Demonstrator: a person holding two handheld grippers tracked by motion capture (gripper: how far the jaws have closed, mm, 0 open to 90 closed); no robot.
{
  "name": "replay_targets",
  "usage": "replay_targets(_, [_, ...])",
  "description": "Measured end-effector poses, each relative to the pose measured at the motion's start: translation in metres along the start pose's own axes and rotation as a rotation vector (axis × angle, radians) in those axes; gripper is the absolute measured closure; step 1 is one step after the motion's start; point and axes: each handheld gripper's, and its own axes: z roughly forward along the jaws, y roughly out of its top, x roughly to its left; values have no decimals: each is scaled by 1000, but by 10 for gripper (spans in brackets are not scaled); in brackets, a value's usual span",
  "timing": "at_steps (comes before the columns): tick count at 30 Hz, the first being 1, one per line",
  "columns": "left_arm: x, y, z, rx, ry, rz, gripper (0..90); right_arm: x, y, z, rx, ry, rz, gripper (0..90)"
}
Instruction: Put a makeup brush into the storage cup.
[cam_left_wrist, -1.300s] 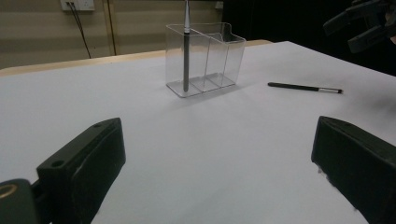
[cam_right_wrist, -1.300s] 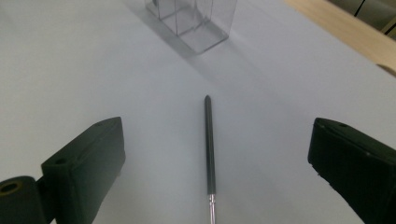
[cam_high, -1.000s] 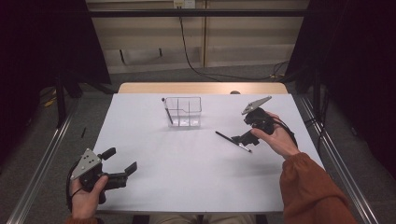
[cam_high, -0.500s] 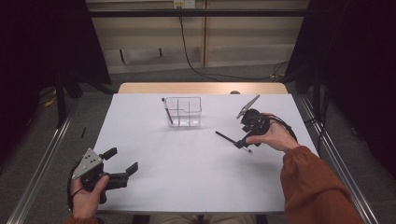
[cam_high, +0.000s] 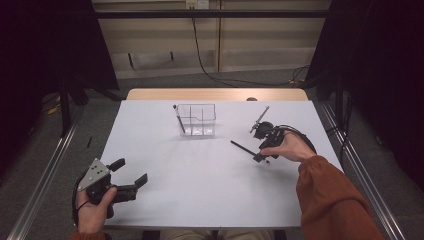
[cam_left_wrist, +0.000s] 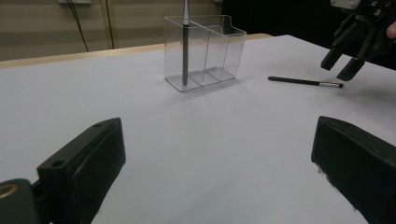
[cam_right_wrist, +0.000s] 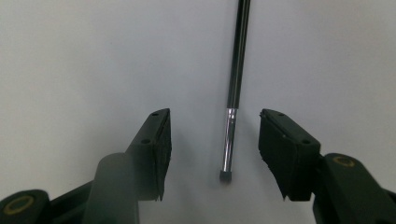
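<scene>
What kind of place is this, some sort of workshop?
Probably a lab corner set up for recording hand work. A bare white table stands between dark curtains, with loose cables on the floor behind it. A person holds the left gripper and the right gripper, the latter over a thin brush.

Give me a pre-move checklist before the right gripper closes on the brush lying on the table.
1. Brush between the right gripper jaws, which have just been closing: ok.
2. Pads touching the brush: not ok, gaps show on both sides.
3. Brush centred between the jaws: not ok, it lies nearer one jaw.
4. Brush flat on the table, nothing on it: ok.
5. Free compartments in the clear organizer, which holds one upright pen: ok.
6. Left gripper open and well away from the brush: ok.
</scene>
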Motion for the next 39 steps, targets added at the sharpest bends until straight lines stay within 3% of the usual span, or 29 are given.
replay_targets(8, [1,0,0,1,-1,3,31,-4,1,7,54,12,24,536])
replay_targets(20, [1,0,-1,5,2,5,31,-4,3,23,132,-5,-5,674])
replay_targets(39, [1,0,0,14,3,18,33,-9,-1,23,102,-7,17,842])
